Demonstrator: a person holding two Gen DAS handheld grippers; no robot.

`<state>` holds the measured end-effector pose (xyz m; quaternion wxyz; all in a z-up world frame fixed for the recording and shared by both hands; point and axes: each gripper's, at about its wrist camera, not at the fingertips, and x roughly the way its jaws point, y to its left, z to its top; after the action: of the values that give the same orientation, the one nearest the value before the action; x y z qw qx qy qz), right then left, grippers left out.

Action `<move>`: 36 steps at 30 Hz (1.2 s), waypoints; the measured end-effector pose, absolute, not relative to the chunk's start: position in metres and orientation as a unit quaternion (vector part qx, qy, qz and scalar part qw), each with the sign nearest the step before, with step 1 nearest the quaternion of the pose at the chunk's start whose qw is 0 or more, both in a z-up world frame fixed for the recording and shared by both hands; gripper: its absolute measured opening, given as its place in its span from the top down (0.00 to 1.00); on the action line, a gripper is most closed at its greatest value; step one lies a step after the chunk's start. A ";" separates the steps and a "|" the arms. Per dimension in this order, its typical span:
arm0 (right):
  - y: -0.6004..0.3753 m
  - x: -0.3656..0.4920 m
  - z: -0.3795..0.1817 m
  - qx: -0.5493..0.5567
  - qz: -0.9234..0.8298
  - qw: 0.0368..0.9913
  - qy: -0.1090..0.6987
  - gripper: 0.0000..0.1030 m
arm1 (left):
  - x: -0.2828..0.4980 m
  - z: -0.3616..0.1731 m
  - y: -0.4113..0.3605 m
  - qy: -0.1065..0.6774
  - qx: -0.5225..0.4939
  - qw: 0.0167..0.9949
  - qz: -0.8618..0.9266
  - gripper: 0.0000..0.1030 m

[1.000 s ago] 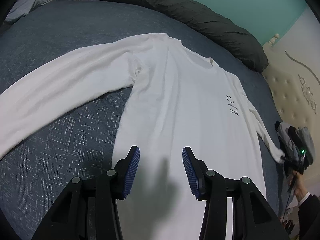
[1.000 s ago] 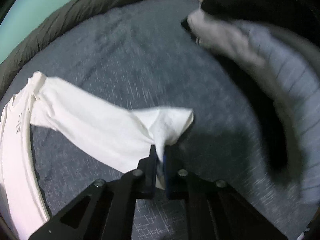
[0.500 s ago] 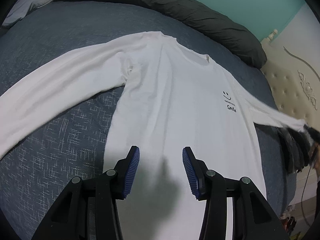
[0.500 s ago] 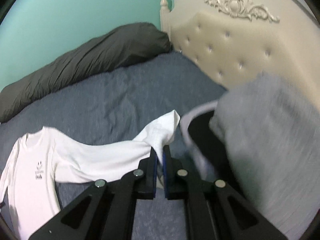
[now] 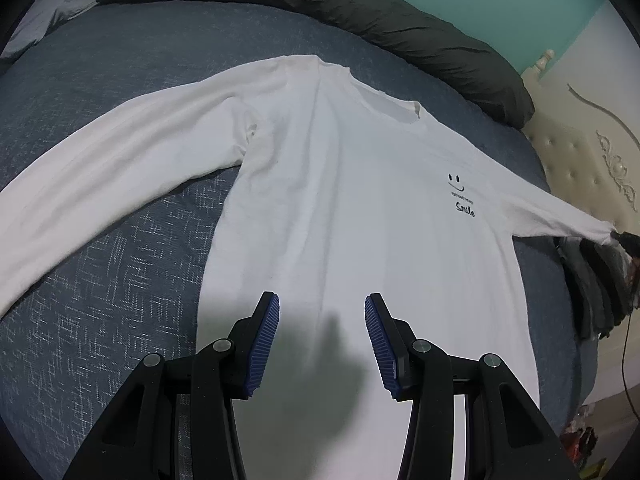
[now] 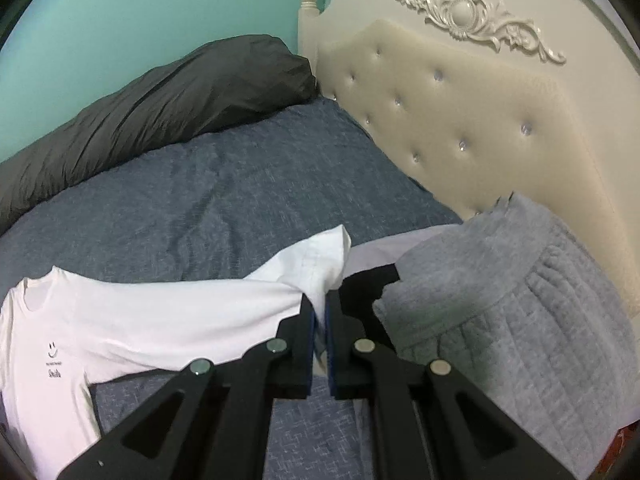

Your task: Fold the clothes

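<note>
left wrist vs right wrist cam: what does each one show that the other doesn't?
Left wrist only: the open left gripper over the shirt's lower body, plus the far sleeve spread flat on the bed.

Right wrist only: the right gripper shut on the sleeve cuff, and a grey knit garment against the tufted headboard.

Both: the white long-sleeve shirt with its smile print, blue bedcover, dark pillow.
</note>
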<state>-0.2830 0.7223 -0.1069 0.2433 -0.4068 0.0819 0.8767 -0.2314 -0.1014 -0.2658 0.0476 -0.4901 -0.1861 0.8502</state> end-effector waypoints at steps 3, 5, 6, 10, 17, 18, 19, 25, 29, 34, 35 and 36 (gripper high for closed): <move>0.726 -0.291 -0.113 -0.417 0.872 0.243 0.084 0.96 | -0.233 -0.269 -0.100 -0.183 -0.493 0.047 0.849 0.52; 0.728 -0.296 -0.119 -0.430 0.867 0.233 0.093 0.96 | -0.235 -0.271 -0.097 -0.183 -0.495 0.049 0.848 0.52; 0.728 -0.299 -0.122 -0.437 0.865 0.227 0.098 0.96 | -0.235 -0.273 -0.096 -0.183 -0.495 0.049 0.848 0.52; 0.722 -0.311 -0.137 -0.455 0.858 0.221 0.086 0.96 | -0.238 -0.278 -0.090 -0.184 -0.499 0.054 0.845 0.52; 0.724 -0.319 -0.161 -0.473 0.845 0.241 0.069 0.96 | -0.242 -0.281 -0.080 -0.174 -0.502 0.065 0.845 0.52; 0.725 -0.320 -0.164 -0.475 0.843 0.244 0.067 0.96 | -0.242 -0.282 -0.080 -0.174 -0.501 0.064 0.845 0.52; 0.726 -0.321 -0.167 -0.477 0.841 0.248 0.064 0.96 | -0.243 -0.282 -0.080 -0.175 -0.501 0.064 0.845 0.52; 0.734 -0.320 -0.173 -0.468 0.839 0.270 0.057 0.96 | -0.244 -0.285 -0.079 -0.175 -0.503 0.067 0.844 0.52; 0.735 -0.325 -0.180 -0.468 0.839 0.275 0.047 0.96 | -0.245 -0.285 -0.076 -0.173 -0.504 0.070 0.843 0.52; 0.737 -0.333 -0.195 -0.470 0.838 0.274 0.036 0.95 | -0.246 -0.282 -0.072 -0.167 -0.503 0.075 0.845 0.52; 0.737 -0.335 -0.198 -0.471 0.837 0.277 0.033 0.95 | -0.246 -0.282 -0.071 -0.166 -0.503 0.076 0.845 0.52; 0.738 -0.336 -0.200 -0.470 0.836 0.280 0.032 0.95 | -0.247 -0.281 -0.071 -0.166 -0.503 0.077 0.845 0.52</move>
<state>-0.3364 0.7383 -0.1998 0.2795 -0.4704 0.0316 0.8364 -0.2467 -0.0709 -0.2814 0.0765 -0.5026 -0.1657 0.8450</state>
